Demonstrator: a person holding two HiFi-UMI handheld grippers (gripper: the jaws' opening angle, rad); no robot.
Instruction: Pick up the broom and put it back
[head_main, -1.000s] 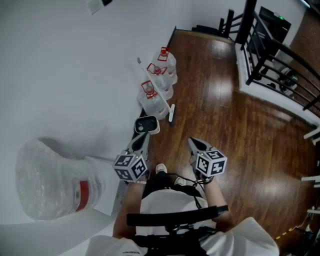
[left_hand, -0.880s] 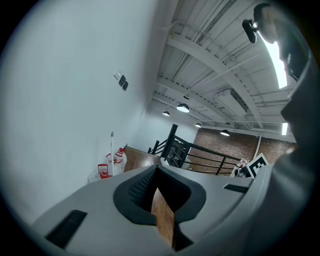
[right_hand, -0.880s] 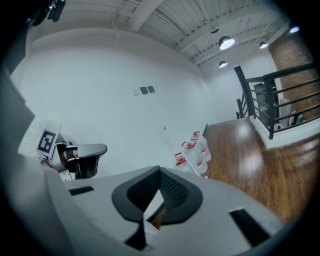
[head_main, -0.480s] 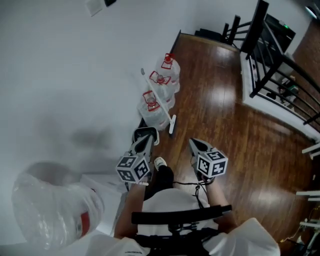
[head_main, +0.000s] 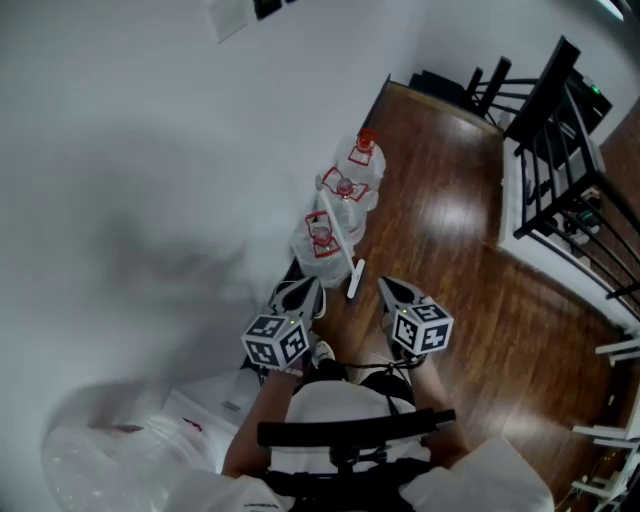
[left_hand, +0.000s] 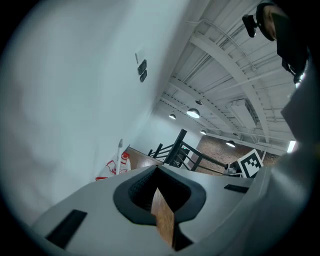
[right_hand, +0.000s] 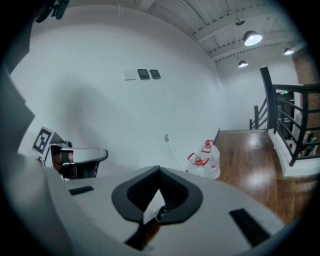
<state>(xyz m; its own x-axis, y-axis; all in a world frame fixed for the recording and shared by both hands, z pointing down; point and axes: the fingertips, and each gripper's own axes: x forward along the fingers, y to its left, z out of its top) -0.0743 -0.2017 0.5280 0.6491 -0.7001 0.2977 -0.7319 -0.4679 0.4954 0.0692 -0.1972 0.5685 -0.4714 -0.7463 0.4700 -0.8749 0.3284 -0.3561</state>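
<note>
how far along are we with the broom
Nothing done yet. The broom leans on the wall beside the water jugs, untouched. Both the left gripper and right gripper are shut and empty, short of it. Remaining: grip it, then put it back.

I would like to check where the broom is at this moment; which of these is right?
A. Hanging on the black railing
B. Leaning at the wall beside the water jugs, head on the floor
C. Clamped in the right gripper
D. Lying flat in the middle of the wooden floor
B: the broom stands with its head on the wooden floor and its white handle slanting up toward the wall next to the water jugs.
</note>
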